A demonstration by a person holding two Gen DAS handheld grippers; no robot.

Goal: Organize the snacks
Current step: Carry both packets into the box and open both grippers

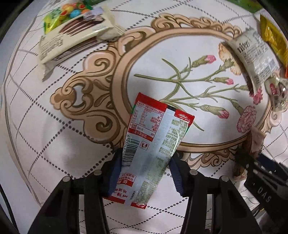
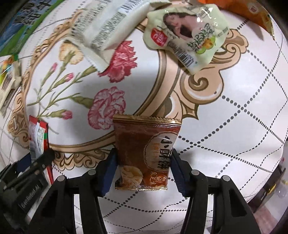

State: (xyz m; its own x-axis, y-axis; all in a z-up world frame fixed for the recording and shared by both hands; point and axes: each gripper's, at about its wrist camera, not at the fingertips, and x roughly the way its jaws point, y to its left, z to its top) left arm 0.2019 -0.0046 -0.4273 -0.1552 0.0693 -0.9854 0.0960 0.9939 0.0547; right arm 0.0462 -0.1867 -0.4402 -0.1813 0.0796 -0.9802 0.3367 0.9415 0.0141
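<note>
My left gripper (image 1: 145, 158) is shut on a red and silver snack packet (image 1: 154, 144), held above the flowered tablecloth (image 1: 81, 144). My right gripper (image 2: 143, 160) is shut on a brown biscuit packet (image 2: 145, 151) with gold edges. In the right wrist view the red packet (image 2: 37, 136) and left gripper body show at the lower left. In the left wrist view the right gripper body (image 1: 259, 172) shows at the lower right.
Cream wafer packets (image 1: 72, 41) and a colourful candy bag (image 1: 66, 12) lie at the far left. A white packet (image 1: 252, 54) and a yellow packet (image 1: 273, 37) lie far right. A pale green packet (image 2: 187, 32), a white packet (image 2: 100, 30) and an orange bag (image 2: 252, 12) lie ahead of the right gripper.
</note>
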